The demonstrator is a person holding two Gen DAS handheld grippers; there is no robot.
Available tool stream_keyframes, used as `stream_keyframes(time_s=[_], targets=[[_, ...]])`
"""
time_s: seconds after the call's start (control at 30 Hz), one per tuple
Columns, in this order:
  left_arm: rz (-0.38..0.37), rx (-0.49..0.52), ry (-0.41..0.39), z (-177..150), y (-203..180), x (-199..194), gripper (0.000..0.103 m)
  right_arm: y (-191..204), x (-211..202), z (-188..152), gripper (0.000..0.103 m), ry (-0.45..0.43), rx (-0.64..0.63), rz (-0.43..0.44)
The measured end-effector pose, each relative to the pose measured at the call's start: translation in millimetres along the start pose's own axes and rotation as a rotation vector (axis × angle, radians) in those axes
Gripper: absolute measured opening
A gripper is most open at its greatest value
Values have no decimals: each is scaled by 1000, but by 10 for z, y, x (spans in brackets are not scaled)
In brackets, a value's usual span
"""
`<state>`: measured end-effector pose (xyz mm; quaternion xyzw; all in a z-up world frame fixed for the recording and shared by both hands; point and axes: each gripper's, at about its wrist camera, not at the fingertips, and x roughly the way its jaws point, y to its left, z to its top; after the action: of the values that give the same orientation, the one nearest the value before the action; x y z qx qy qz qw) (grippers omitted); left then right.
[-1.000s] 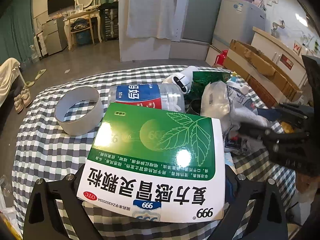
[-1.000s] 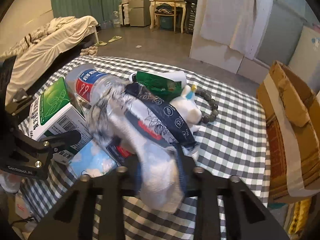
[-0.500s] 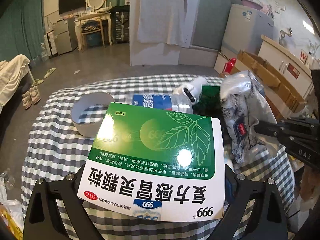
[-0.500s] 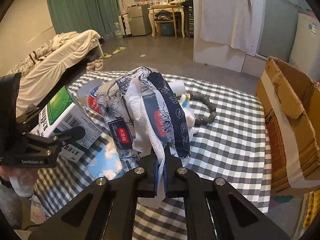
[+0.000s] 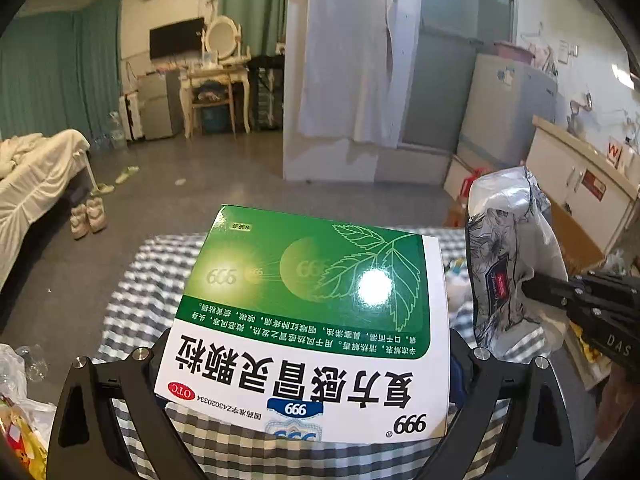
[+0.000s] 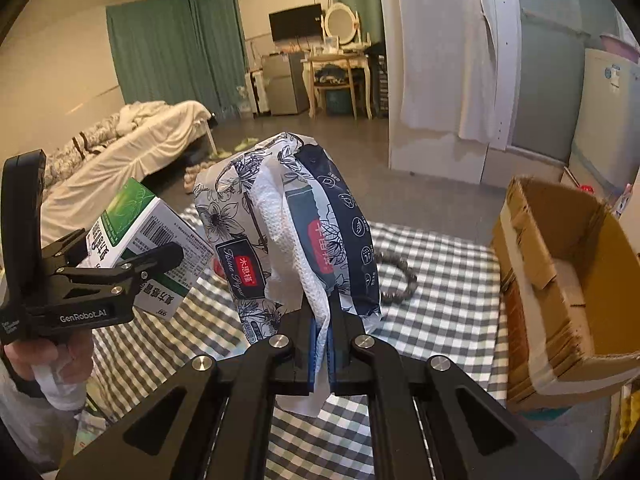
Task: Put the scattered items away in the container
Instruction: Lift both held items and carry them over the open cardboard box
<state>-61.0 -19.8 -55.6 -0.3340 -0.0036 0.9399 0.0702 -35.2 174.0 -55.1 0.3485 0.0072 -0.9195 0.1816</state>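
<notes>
Left tongs [image 5: 308, 364] clamped on the green-and-white medicine box [image 5: 308, 320], one finger on each long side near its white end. Box lifted clear of the checked desk [image 5: 132, 300], broad printed face up, long axis running from 6 o'clock toward 12 o'clock in the left wrist view, green end pointing away, lettering upside down. In the right wrist view, same box at 9 o'clock, tilted, barcode side showing, held by the left tongs [image 6: 160, 264] with a hand [image 6: 48, 356] below.

Right tongs [image 6: 320, 344] closed tight on the tissue pack [image 6: 292, 228], pinching its lower end with white tissue trailing down between the fingers. Pack standing roughly upright above the desk [image 6: 440, 280], long axis from 6 to 12 o'clock, floral wrapper bulging at the top, dark blue band on its right side. In the left wrist view, pack [image 5: 508, 260] at 3 o'clock, just beside the box, gripped by the right tongs [image 5: 532, 284].

Open cardboard box [image 6: 568, 280] at 3 o'clock, at the desk's right edge. Bead bracelet [image 6: 400, 280] lying flat on the cloth, partly hidden behind the pack.
</notes>
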Motion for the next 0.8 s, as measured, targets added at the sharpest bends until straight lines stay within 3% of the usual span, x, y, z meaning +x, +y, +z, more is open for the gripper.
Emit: stream_keyframes(time_s=[0.37,0.8], targets=[[99,-63,-92,340,-67,-372,98,-15,-395,195,3,-109,33,-31],[68,-38,-135,556,-281,-415,98,-335,-652,293,4,-147,67,-117]])
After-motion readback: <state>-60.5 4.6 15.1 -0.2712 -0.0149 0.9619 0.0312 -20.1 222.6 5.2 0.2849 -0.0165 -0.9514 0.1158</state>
